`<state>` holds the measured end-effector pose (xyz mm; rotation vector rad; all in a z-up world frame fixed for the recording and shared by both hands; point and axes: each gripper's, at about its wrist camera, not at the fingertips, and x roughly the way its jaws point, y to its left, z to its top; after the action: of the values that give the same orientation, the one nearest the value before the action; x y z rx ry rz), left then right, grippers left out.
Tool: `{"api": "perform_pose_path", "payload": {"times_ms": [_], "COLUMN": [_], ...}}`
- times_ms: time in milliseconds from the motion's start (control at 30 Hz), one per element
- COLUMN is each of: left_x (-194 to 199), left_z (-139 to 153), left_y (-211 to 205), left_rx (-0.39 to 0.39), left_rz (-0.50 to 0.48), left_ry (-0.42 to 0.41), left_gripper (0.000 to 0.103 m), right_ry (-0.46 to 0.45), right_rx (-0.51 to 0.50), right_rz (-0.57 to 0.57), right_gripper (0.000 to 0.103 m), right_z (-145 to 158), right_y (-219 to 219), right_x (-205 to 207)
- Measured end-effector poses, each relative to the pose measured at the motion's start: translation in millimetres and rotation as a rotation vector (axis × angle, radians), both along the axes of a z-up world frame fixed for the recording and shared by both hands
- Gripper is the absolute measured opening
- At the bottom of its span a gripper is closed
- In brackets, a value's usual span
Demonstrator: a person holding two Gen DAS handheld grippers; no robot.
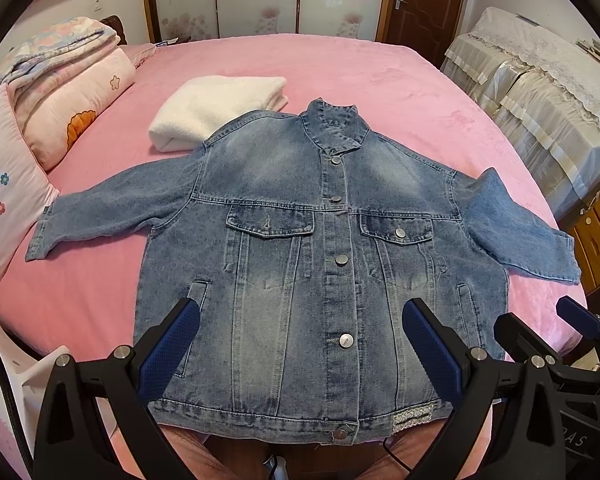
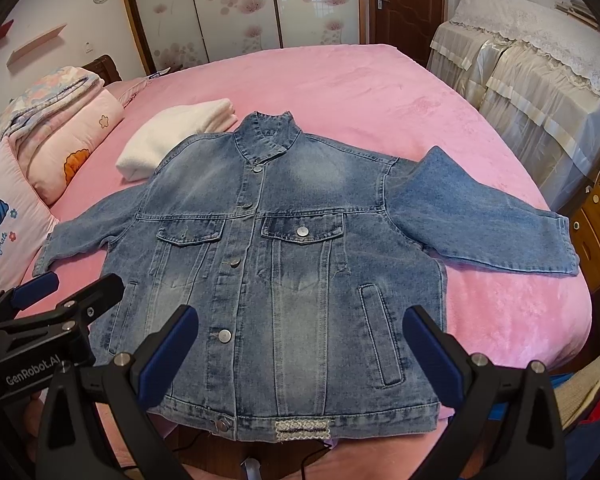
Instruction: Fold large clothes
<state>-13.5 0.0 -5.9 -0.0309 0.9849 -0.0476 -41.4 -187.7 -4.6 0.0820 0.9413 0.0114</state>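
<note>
Both the left gripper (image 1: 300, 344) and right gripper (image 2: 300, 344) hover spread wide, empty, above the flat denim jacket's (image 1: 320, 264) hem.

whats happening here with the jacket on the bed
A person holds a pair of tongs in each hand over a denim jacket spread flat, buttoned, front up, on a pink bed. The left tongs and the right tongs are both open above the hem, holding nothing. Both sleeves lie out to the sides, so no fold shows yet. A folded white towel lies beyond the jacket.
</note>
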Motion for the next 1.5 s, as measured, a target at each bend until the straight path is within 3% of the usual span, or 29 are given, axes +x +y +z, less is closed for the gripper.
{"api": "perform_pose_path", "payload": {"times_ms": [1500], "left_x": [1.5], "left_z": [-5.4], "left_y": [-2.5], "left_rx": [0.000], "left_rz": [0.003], "left_ry": [0.011], "left_gripper": [0.100], "right_ry": [0.015], "right_rx": [0.006], "right_rz": [-0.004], "right_gripper": [0.102], "right_z": [-4.9], "right_y": [-5.4], "right_x": [5.0]}}
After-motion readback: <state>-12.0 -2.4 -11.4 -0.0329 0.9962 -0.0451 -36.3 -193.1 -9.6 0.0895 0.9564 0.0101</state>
